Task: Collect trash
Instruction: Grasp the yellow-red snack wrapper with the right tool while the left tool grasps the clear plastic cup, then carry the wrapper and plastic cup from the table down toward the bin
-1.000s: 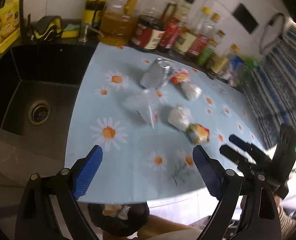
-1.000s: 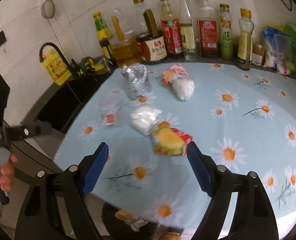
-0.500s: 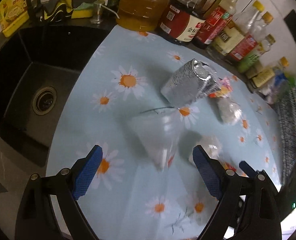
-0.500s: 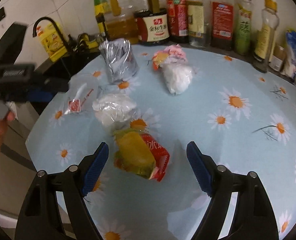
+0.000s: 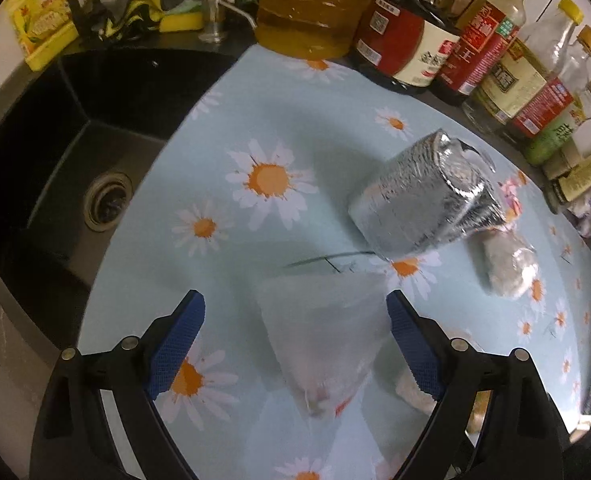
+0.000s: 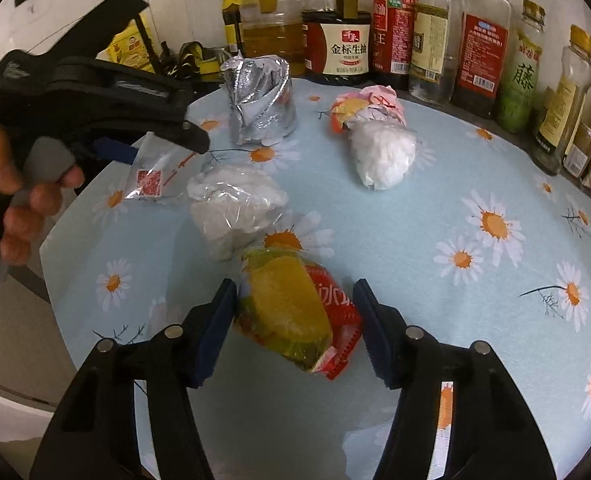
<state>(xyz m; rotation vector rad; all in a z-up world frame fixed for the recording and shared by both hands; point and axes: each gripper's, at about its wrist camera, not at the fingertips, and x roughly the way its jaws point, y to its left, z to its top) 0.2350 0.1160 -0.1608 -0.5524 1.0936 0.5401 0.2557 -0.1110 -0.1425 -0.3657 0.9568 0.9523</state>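
Yellow-and-red snack wrapper (image 6: 299, 312) sat directly between your right gripper (image 6: 295, 328) pads. The jaws had just been closing; the left pad looked at or touching the wrapper's edge, the right pad just short of it, so no firm clamp yet and I'd call it unclenched. Wrapper lay flat on the daisy tablecloth (image 6: 475, 320), not lifted.

Your left gripper (image 5: 295, 344) stood wide open, straddling the clear plastic bag (image 5: 327, 340). The bag's corner reached close to the right pad; there was a clear gap on the left. Nothing gripped there either. The right wrist view showed that same bag (image 6: 155, 172) under the left tool's tips, with your hand (image 6: 19, 196) on the handle.

Just beyond the right gripper: the bagged white tissue wad (image 6: 235, 208), untouched. Farther ahead, the crumpled foil bag (image 6: 259, 100), the second white wad (image 6: 383, 152) and the pink-and-orange wrapper (image 6: 367, 104) right behind it. All were still on the cloth, well short of the bottle row (image 6: 435, 40) at the back.

Progress, as I read it: basically at the start. Six pieces visible, none lifted, none collected. No bin in either view, so I couldn't tell where they were meant to go. Two pickups were set up, both needing closure; four items were left after that.
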